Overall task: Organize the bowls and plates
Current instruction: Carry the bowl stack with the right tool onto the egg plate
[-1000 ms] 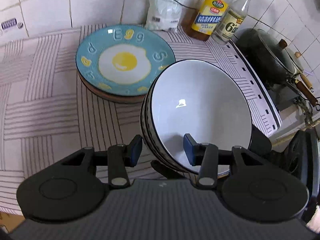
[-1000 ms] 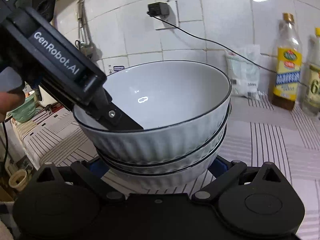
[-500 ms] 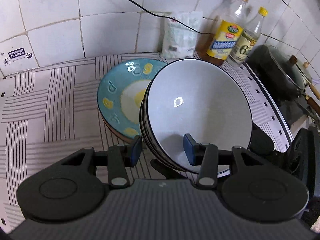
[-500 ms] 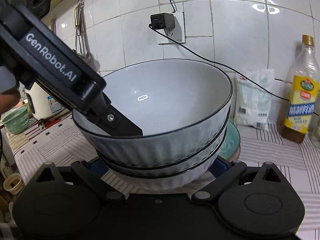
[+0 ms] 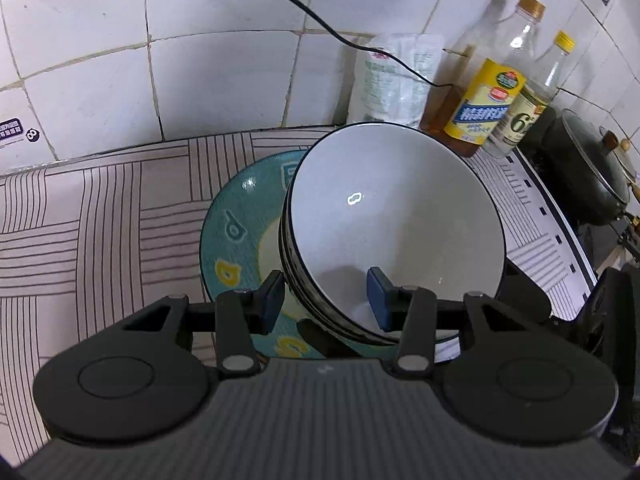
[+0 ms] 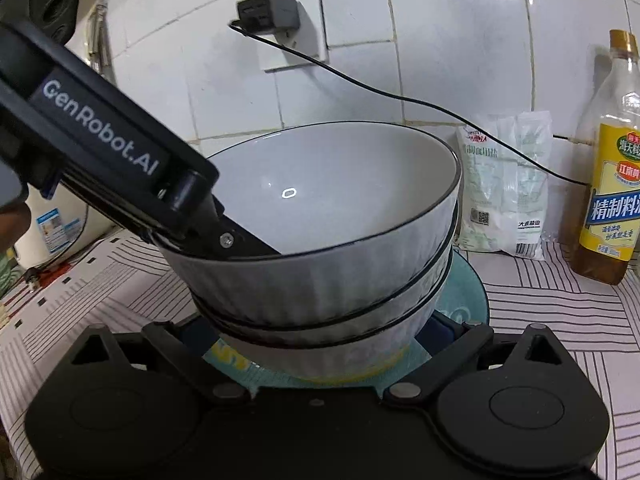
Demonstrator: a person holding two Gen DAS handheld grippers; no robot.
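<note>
You've got the stack of bowls (image 5: 394,224) over the teal egg plate (image 5: 236,232), tipped a bit toward the tiled wall, and I can't tell if the bottom bowl is touching the plate yet. Your left gripper (image 5: 326,296) is clamped over the rim nearest you, one finger inside the top bowl and one outside. Your right gripper (image 6: 316,332) has its jaws spread wide around the base of the stack, so it's cradling; whether they actually squeeze it, I can't tell. The big risk, I'd say: the bowls are only nested, so letting go while they're tilted could slide the top one off or clack the plate. The oil bottle (image 6: 612,184) sits beyond the plate, so don't swing wide.
</note>
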